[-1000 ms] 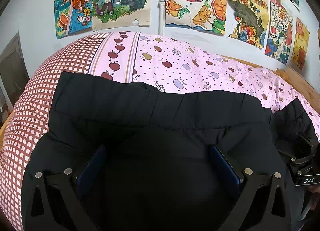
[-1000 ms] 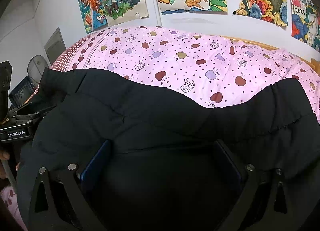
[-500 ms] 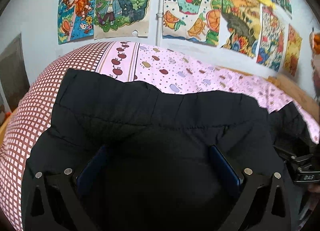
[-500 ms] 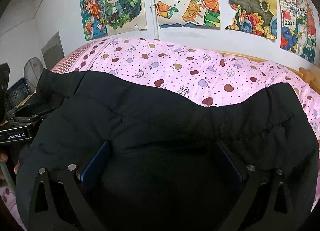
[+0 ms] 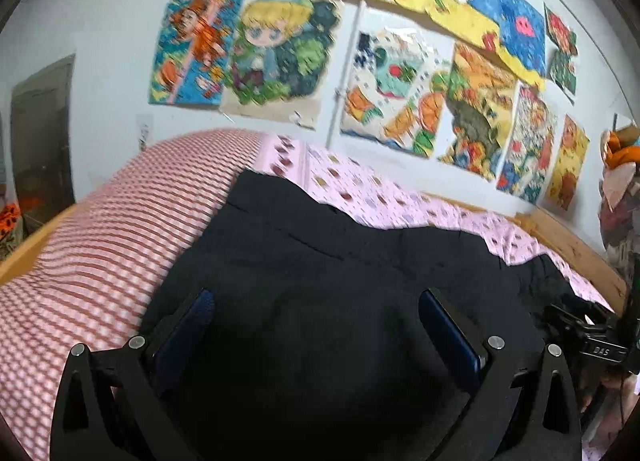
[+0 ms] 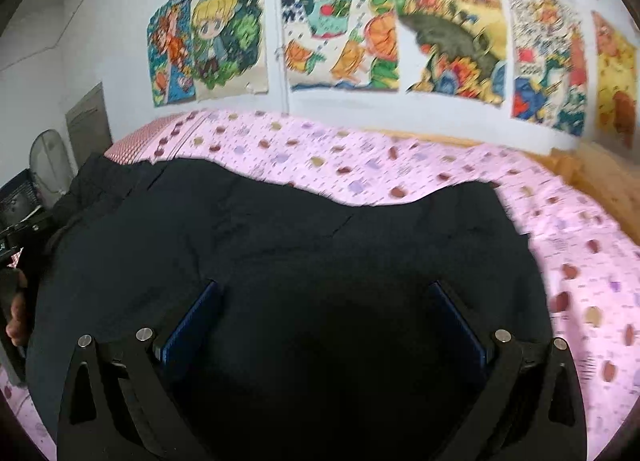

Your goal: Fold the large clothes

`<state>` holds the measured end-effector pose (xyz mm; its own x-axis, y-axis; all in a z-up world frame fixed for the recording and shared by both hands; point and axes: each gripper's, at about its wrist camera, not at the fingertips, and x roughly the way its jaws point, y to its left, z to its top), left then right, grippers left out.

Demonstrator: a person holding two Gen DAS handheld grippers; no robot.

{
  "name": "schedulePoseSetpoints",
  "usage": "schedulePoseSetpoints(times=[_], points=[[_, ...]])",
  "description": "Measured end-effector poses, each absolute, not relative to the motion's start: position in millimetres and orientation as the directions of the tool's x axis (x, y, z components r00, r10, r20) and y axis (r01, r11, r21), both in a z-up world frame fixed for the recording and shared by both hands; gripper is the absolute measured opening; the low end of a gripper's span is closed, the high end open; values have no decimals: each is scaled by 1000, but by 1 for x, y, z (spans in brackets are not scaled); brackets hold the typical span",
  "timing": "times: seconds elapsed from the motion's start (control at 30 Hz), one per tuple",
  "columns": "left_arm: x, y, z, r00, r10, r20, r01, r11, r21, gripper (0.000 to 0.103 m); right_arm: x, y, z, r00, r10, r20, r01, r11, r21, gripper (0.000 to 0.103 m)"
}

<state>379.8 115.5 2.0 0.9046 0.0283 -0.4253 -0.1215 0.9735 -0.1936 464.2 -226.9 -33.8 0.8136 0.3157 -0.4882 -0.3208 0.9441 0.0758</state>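
Note:
A large black padded jacket (image 5: 340,261) lies spread on the bed and fills the lower half of both views (image 6: 280,229). My left gripper (image 5: 316,295) hovers over its left part, jaws wide apart, blue pads (image 5: 188,325) showing, with black fabric below and between them. Over the right part my right gripper (image 6: 324,286) stands equally wide. Each gripper shows at the edge of the other's view: the right one (image 5: 600,345) and the left one (image 6: 12,237), with a hand (image 6: 16,317) on it. Whether the fingers touch the cloth is hidden.
The bed has a pink apple-print sheet (image 6: 360,165) and a red-checked section (image 5: 100,261) on the left. A wooden bed frame (image 5: 568,241) runs along the wall, which carries colourful posters (image 6: 340,29). A fan (image 6: 48,161) stands at the far left.
Both cameras have tilted up and drawn back, so more wall and posters show and the jacket sits lower in view. The picture is motion-blurred. The jaws have kept the same width.

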Motion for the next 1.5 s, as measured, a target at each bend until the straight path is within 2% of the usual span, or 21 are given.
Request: schedulePoseSetpoints(times=[0.17, 0.47, 0.73, 1.07, 1.27, 1.5], points=[[376, 142, 9, 879, 64, -472, -170, 968, -186, 103, 466, -252, -30, 821, 267, -504, -266, 961, 77, 101], [376, 182, -13, 808, 56, -586, -238, 941, -239, 103, 479, -303, -35, 808, 235, -541, -188, 972, 141, 101], [382, 187, -24, 782, -5, -623, -197, 947, -254, 103, 497, -324, -50, 764, 247, -596, -164, 968, 191, 101], [387, 189, -32, 763, -66, -643, -169, 939, -298, 103, 518, -349, -86, 691, 313, -652, -86, 930, 356, 101], [389, 192, -38, 757, -94, -646, -158, 934, -321, 103, 522, -338, -97, 668, 339, -663, -115, 927, 358, 101], [390, 193, -41, 755, -110, -646, -150, 930, -335, 103, 529, -320, -101, 599, 433, -673, -231, 899, 373, 101]])
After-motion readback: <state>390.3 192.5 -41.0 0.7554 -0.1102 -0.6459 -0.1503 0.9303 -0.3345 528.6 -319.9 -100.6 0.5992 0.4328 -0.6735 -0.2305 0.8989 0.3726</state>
